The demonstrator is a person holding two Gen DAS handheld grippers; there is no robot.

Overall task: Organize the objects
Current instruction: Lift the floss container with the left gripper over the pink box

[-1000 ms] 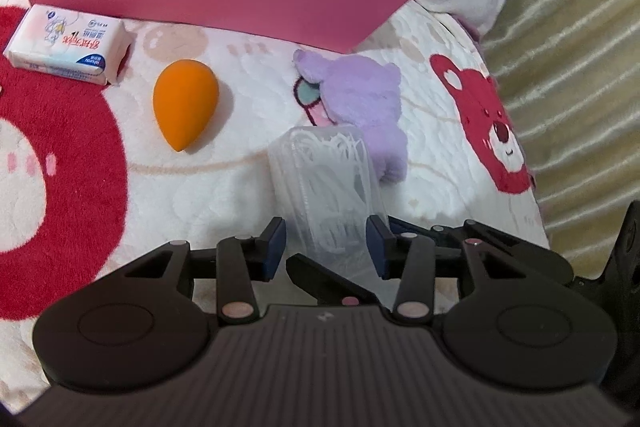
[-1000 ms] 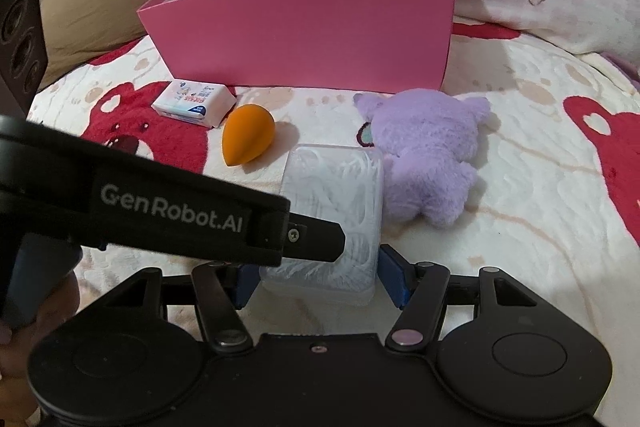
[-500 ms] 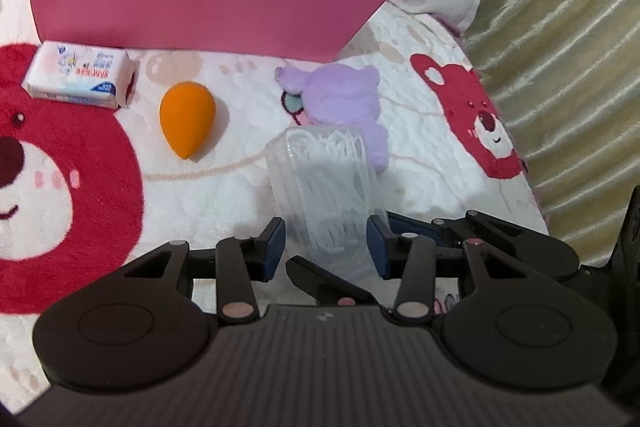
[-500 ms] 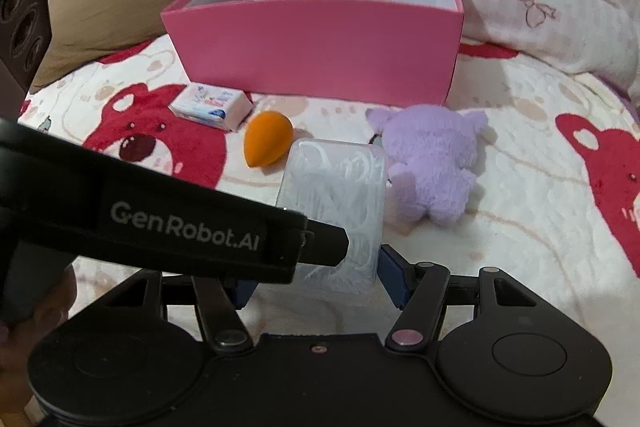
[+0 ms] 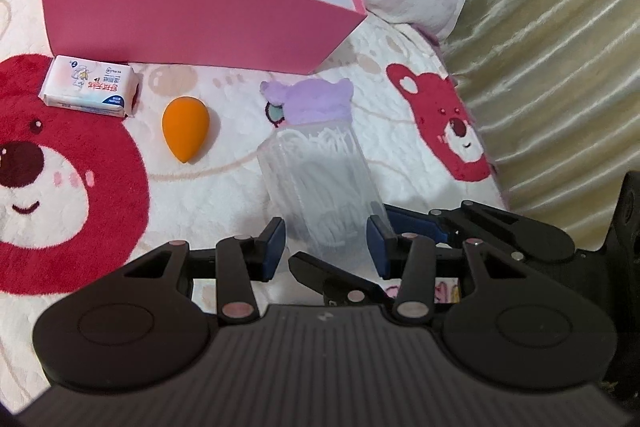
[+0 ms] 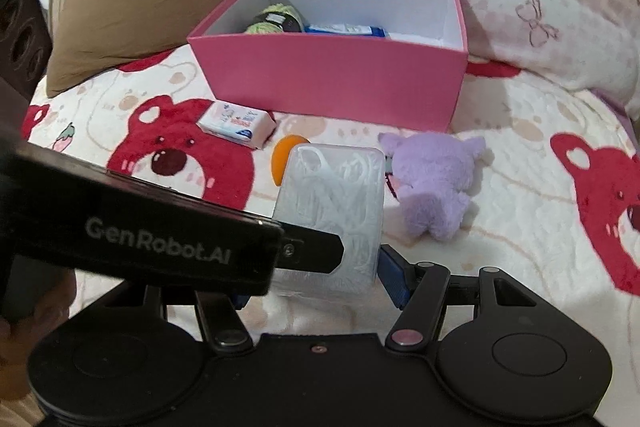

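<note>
On the bed, a tissue pack [image 5: 90,92] is lying far left just before the pink box [image 5: 192,19], with an orange sponge [image 5: 185,134] to its right. In the middle, both tongs are gripping one clear box of floss picks [image 5: 324,183], lifted clear of the blanket [image 5: 100,211]: the left tongs [image 5: 327,247] are pinching its near end, the right tongs [image 6: 316,279] are clamping its sides. A purple plush toy [image 6: 434,183] is lying just beyond, to the right
</note>
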